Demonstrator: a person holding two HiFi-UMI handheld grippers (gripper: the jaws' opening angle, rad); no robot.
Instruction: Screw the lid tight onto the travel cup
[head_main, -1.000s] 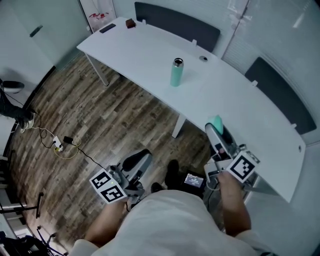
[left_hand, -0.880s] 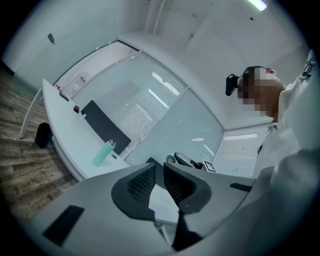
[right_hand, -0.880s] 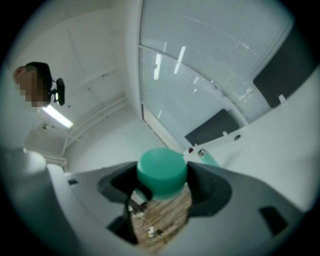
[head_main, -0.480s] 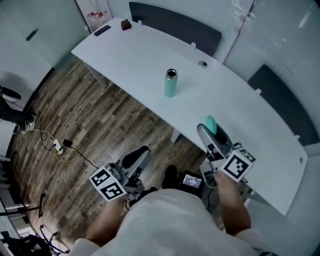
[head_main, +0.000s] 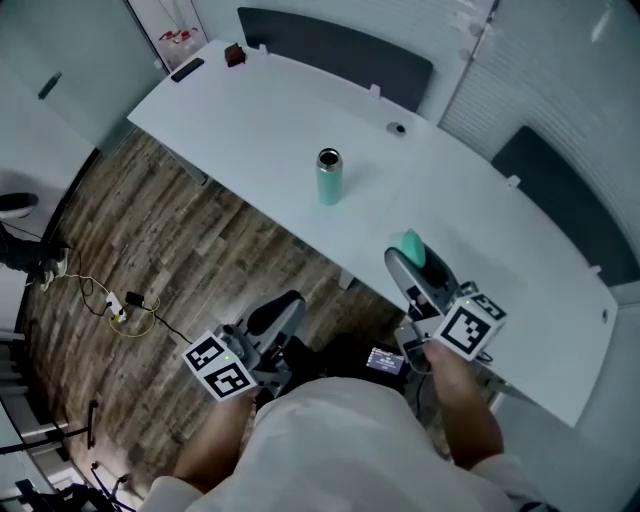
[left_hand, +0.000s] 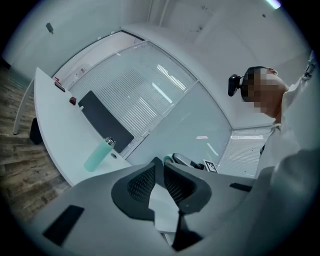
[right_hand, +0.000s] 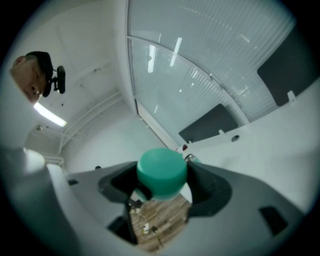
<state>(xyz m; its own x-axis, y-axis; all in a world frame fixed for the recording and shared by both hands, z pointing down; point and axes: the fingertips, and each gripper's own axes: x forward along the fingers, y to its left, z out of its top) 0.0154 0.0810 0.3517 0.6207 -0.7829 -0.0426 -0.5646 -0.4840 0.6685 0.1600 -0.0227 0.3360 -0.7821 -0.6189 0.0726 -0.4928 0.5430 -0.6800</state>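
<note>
The mint-green cylindrical travel cup stands upright on the white curved worktop, about midway between the near and far edges. Its top is uncovered, and a steel rim rings the dark mouth. In the left gripper view the cup shows a smooth matte green body with a silver neck.

The round teal-green lid is a plain smooth cap with a flat top. It is clamped between the jaws of the right tool, one pad pressed against each side. In the head view this tool holds the lid at the near edge of the worktop, well apart from the cup.

The left tool has its jaws together with nothing between them. In the head view it hangs over the wood-plank floor, short of the near edge.

At the far left corner of the worktop lie a flat black object and a small brown block.
</note>
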